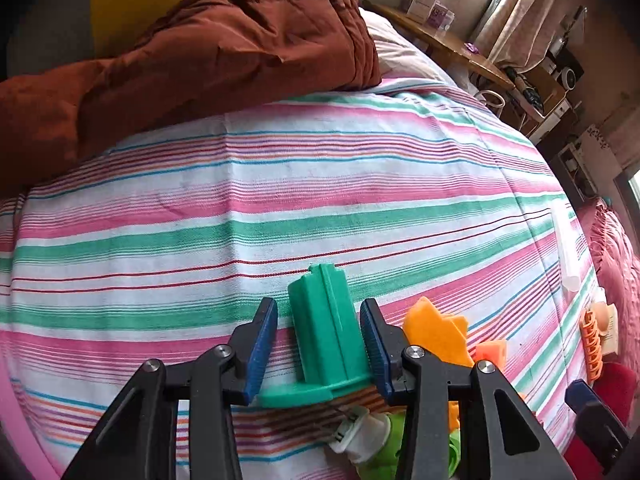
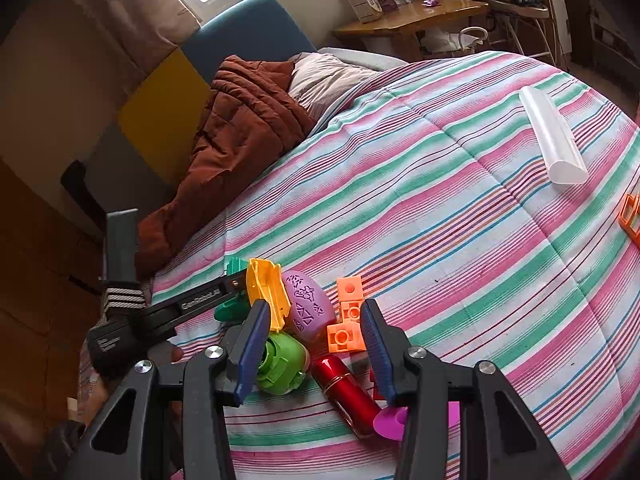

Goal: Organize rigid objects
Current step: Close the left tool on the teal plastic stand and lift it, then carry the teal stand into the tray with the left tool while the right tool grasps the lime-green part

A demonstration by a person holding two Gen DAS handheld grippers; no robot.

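Left claw (image 1: 319, 350): spread, blue pads either side of the green plastic piece (image 1: 326, 340), apparently not yet pinching.
Right claw (image 2: 312, 350): spread, empty, above the toy pile.
Pile: yellow mold (image 2: 266, 292), purple stamp (image 2: 308, 310), orange blocks (image 2: 348, 320), red tube (image 2: 348, 392) clustered beside the green piece, likely gathered for sorting.
Surface: striped bedspread (image 1: 320, 184); wooden table (image 2: 412, 20) beyond.

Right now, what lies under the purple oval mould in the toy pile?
The purple oval mould leans on the red cylinder and green round piece, beside the orange blocks. Whatever lies directly beneath it is covered.
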